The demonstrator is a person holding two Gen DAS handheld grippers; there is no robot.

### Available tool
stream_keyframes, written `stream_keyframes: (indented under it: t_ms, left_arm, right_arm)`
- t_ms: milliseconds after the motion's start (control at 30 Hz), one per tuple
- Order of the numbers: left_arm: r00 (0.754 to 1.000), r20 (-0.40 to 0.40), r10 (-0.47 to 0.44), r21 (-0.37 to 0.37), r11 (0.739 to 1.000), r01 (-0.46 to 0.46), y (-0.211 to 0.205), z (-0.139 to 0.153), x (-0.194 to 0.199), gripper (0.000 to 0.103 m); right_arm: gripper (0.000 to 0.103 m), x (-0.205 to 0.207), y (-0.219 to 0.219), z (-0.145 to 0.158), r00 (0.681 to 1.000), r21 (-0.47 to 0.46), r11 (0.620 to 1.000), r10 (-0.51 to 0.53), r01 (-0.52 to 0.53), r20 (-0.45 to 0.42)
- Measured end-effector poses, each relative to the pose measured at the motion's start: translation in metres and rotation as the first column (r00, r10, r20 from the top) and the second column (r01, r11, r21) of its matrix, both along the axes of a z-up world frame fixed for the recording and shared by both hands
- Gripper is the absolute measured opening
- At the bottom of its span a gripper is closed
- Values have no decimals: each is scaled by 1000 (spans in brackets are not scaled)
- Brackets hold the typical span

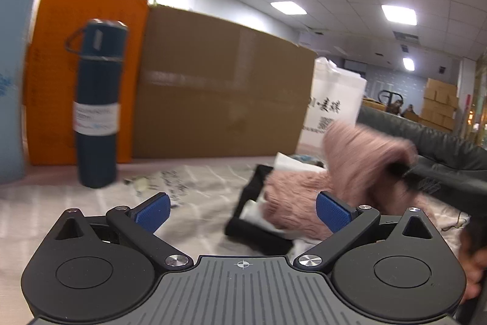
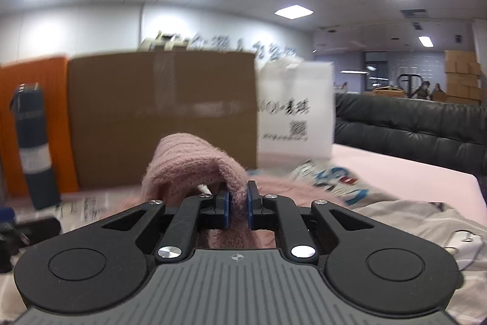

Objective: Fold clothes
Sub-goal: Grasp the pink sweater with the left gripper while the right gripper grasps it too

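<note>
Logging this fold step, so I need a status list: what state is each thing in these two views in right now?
Right tool: shut on the pink sweater.
Left tool: open, nothing between its pads.
Pink sweater: one edge lifted off the bed, the rest lying rumpled.
Flask: upright, lid on.
Cardboard box: standing, taped shut.
White bag: upright.

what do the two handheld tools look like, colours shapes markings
Both look alike. The left tool and right tool have black angular linkage arms with silver pivot screws, ending in fingers with blue textured pads. Behind sit two round black housings flanking a grey ribbed plate marked with a small white crosshair. No cables or sleeves are clearly visible.
</note>
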State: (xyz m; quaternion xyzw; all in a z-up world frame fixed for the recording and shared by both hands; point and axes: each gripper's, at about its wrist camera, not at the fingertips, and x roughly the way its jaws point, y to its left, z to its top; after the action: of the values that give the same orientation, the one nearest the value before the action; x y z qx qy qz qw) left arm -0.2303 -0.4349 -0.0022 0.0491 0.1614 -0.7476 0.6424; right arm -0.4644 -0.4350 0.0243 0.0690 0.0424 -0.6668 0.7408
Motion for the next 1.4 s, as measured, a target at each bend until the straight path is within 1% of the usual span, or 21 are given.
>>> stream_keyframes:
  t_ms: [100,267,367,400,433,467,533,600,633,733,800,900,1067,1167,1267,1333,1400]
  left_arm:
    - [1000,0,-21,17,1000,21,-15,-6,-8,98]
    - [998,-9,-57,43,997,57,-38,-13,-27,97]
    - [998,16,-68,56,996,67,-50,-13,-41,97]
    - [997,27,-70,67,995,68,-55,-13,-45,92]
    - [997,38,-73,78,995,70,-60,-13,-50,84]
    - [996,48,-81,92,993,76,-63,-14,-54,79]
    - [992,65,-105,123,988,96,-69,-16,-63,36]
    - [989,94,-111,115,988,100,-67,-16,-68,17]
    - [988,110,-112,105,989,100,-65,-16,-70,15]
    - [979,166,-115,32,993,111,-49,-8,-72,13]
    - [976,187,-108,-20,993,114,-38,1,-71,13]
    - [978,192,-79,-87,991,97,-17,17,-61,13]
    - [979,202,-29,-167,984,64,28,37,-28,11]
    - [976,217,32,-219,975,16,59,48,1,10]
    - [965,235,115,-272,961,-48,92,59,35,10]
    - [949,255,183,-310,946,-99,116,67,59,10]
    - [928,271,256,-337,928,-158,141,74,85,10]
  right_arm:
    - [10,-26,14,8,997,-38,998,-47,49,59]
    - [10,-53,30,13,990,-75,991,-101,108,94]
    - [10,-65,38,15,985,-87,986,-128,139,117]
    - [10,-68,41,16,983,-91,985,-137,149,123]
    - [10,-70,42,16,982,-94,983,-143,155,123]
    - [10,-72,44,16,981,-97,982,-149,162,123]
    - [10,-75,46,16,980,-99,981,-155,168,127]
    - [10,-76,47,16,979,-98,981,-156,170,133]
    - [10,-75,49,16,979,-102,980,-154,168,133]
    - [10,-72,55,22,981,-130,978,-147,163,130]
    - [10,-69,63,30,982,-161,974,-139,159,132]
    - [10,-63,77,42,981,-193,969,-125,153,148]
    - [10,-45,106,54,987,-238,969,-21,59,160]
    - [9,-29,121,58,985,-248,969,60,-19,160]
    - [9,-5,129,60,975,-238,964,159,-119,155]
    - [9,16,135,60,962,-233,955,225,-186,155]
    - [9,37,139,60,943,-222,942,292,-253,160]
